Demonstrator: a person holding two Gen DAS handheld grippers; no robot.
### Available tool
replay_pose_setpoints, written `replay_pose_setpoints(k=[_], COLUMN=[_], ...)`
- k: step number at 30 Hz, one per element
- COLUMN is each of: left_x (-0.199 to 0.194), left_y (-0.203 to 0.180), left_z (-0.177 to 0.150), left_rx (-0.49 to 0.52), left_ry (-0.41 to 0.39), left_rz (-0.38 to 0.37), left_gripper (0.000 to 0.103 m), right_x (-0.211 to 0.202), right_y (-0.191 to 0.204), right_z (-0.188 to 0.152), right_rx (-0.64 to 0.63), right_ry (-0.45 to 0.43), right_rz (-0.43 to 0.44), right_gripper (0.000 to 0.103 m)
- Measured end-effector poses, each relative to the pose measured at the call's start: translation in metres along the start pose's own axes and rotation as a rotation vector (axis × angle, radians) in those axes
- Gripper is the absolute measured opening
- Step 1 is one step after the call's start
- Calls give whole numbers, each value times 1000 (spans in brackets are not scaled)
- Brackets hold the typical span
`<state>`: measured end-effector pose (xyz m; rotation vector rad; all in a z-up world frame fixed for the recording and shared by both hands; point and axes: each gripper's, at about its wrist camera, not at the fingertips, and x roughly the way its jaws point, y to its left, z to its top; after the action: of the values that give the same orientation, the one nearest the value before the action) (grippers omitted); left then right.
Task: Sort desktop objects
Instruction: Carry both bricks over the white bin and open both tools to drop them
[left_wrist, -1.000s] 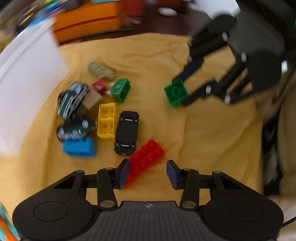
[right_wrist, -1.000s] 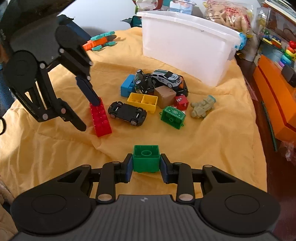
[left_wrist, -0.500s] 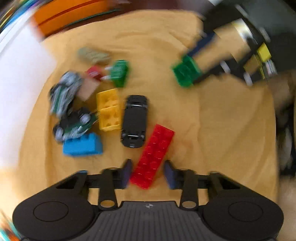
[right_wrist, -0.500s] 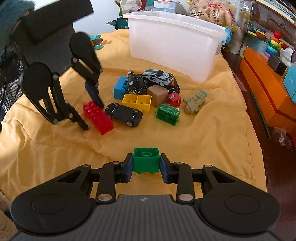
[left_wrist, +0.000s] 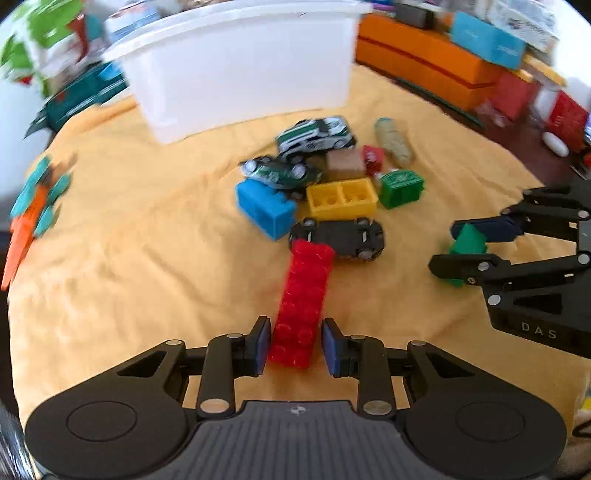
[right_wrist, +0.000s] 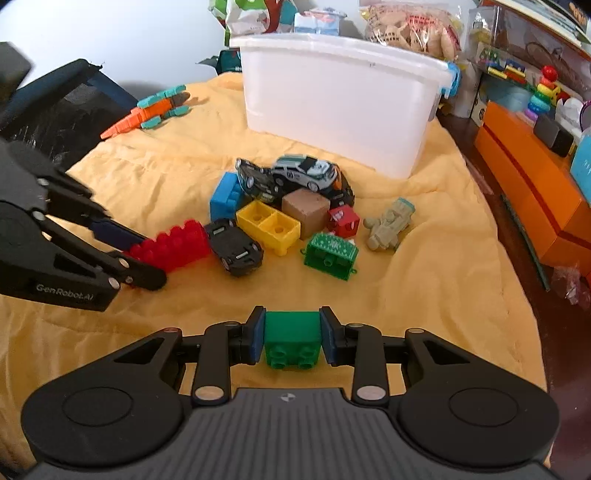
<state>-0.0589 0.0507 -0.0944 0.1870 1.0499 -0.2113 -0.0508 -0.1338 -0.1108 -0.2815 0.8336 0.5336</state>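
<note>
My left gripper (left_wrist: 294, 346) has its jaws around the near end of a long red brick (left_wrist: 304, 302); small gaps show beside the pads, and the brick's far end touches a black toy car (left_wrist: 338, 237). My right gripper (right_wrist: 291, 338) is shut on a green brick (right_wrist: 292, 338), held above the yellow cloth (right_wrist: 424, 295). The right gripper also shows in the left wrist view (left_wrist: 469, 247). A pile holds a blue brick (right_wrist: 225, 195), a yellow brick (right_wrist: 267, 223), a green block (right_wrist: 330, 254) and toy cars (right_wrist: 303, 171).
A white tub (right_wrist: 343, 107) stands behind the pile. An orange and teal toy (right_wrist: 151, 112) lies at the far left. A grey figure (right_wrist: 389, 229), a brown cube (right_wrist: 304, 210) and a small red piece (right_wrist: 343, 221) lie in the pile. Orange boxes (right_wrist: 532, 181) stand at the right.
The left gripper swung round to line up with the red brick, which now lies between its jaws. The right gripper tilted with its green brick, which now shows its studs downward.
</note>
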Motion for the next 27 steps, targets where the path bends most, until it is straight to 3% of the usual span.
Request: replay_pose_setpoints(k=[4,8,10,11,16,21,27], left_x=[-4,3,5,6,-5,-33,-59], left_y=[0,4,3,2,2,12,26], left_z=[-3,7,10,12,28,69,141], left_rx=[-42,-121,-129,-120,-83,-42,-6], left_ry=[-14,-15,-16,-17,-54,-148,-272], left_rz=[5,-7,0,13,47,93,148], left_gripper=[37,40,36,27,27,27,27], right_x=[3,-3,0,1,-7,-25,-39], right_y=[-3,-6,-9,-10,-13,-23,-46], right_z=[-7,-9,-8,-8,2,39,111], right_rx=[4,-5,-5,-5,-32,-64,-64], right_ry=[22,13,25,33,34,-47,-187], right_rz=[7,11,23,30,50,44,4], right_gripper=[38,47,42,34,34,34,34])
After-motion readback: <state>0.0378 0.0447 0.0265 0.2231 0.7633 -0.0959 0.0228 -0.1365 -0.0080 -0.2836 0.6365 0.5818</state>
